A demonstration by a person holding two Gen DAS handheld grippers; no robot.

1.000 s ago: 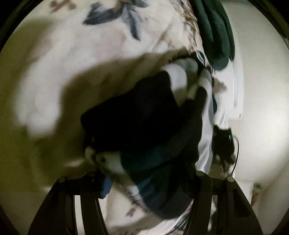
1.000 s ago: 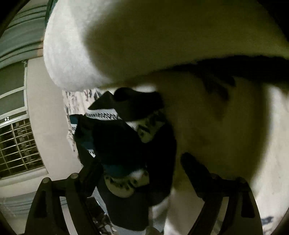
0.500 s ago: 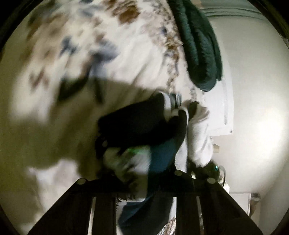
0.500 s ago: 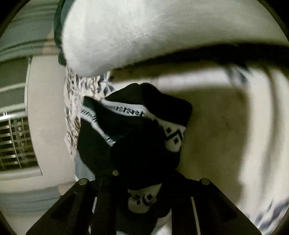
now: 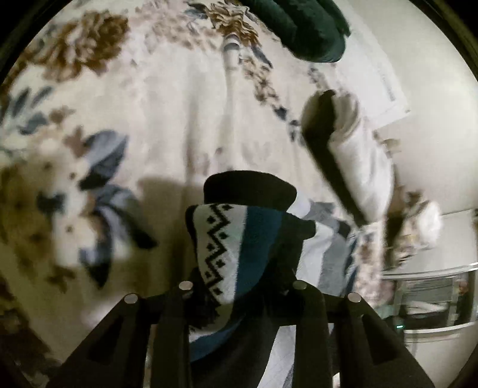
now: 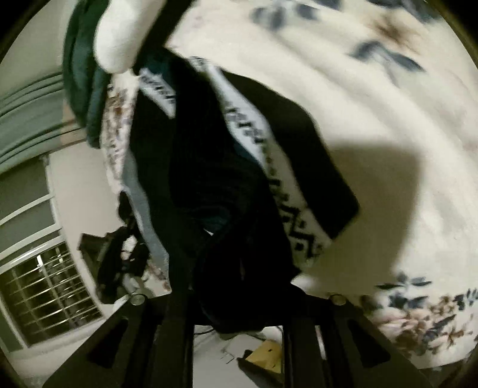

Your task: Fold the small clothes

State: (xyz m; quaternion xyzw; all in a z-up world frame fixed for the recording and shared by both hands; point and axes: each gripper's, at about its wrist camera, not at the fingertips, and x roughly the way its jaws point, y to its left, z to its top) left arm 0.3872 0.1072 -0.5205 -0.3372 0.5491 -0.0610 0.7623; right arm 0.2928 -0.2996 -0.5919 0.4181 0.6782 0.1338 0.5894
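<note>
Patterned knit garment (image 5: pixel 236 247), black, white zigzag, teal band, bunched between my two grippers above floral blanket (image 5: pixel 149 125). My left gripper (image 5: pixel 239 294) clamped on it; my right gripper (image 6: pixel 236 298) clamped on black part (image 6: pixel 227 185). Dark green cloth (image 5: pixel 307 27) near blanket edge.

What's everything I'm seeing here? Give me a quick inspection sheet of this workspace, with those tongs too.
Surface: floral blanket, cream with brown and blue flowers, rumpled.
Job's things: patterned sock, black, white and teal with zigzag trim, held between both tongs.
Clutter: dark green cloth at the blanket's far edge; white fluffy item beside the sock.
Grippers: left tongs shut on the sock; right tongs shut on the sock's dark end.
Cables: nothing seen clearly.
Surroundings: barred window, pale wall, cardboard piece on the floor.
</note>
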